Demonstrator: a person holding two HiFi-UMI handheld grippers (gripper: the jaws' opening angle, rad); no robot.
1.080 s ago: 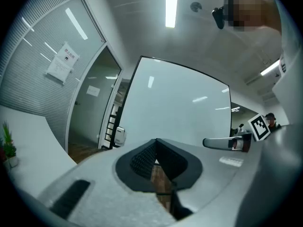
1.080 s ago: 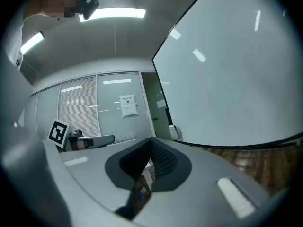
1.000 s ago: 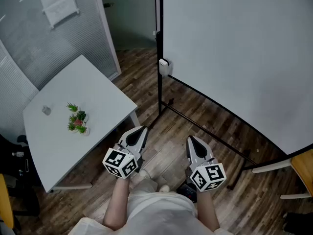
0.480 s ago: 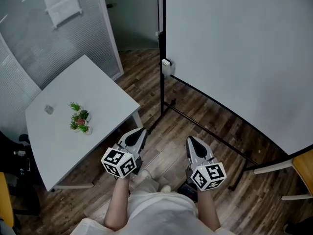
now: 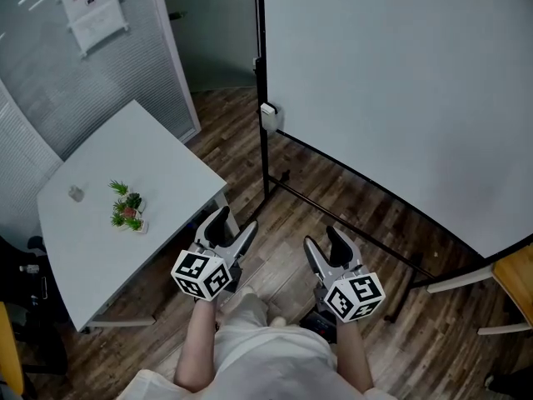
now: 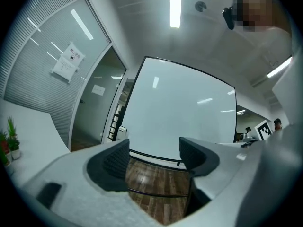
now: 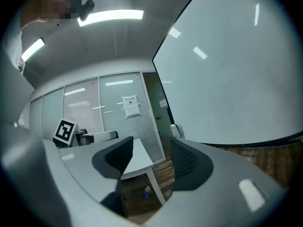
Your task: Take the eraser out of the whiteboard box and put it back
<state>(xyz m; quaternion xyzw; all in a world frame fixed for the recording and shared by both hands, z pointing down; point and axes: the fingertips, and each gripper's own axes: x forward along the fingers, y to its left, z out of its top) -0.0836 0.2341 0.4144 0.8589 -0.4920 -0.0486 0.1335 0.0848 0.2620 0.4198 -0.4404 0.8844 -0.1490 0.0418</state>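
A big whiteboard (image 5: 400, 90) stands ahead on a black frame. A small white box (image 5: 268, 116) hangs on its left post; I cannot tell an eraser apart in it. The box also shows small in the left gripper view (image 6: 122, 130) and the right gripper view (image 7: 176, 130). My left gripper (image 5: 231, 222) and right gripper (image 5: 326, 242) are held side by side low over the wooden floor, well short of the board. Both have just been opening their jaws and stand open, with nothing between the pads (image 6: 115, 161) (image 7: 185, 161).
A white table (image 5: 100, 248) stands at the left with a small potted plant (image 5: 127, 207) and a little grey object (image 5: 76, 193). The board's black foot bars (image 5: 350, 223) cross the floor ahead. A yellow chair (image 5: 518, 283) is at the right edge.
Both grippers' jaws went from shut to wide open. The hands stayed in place; the head view shifted slightly.
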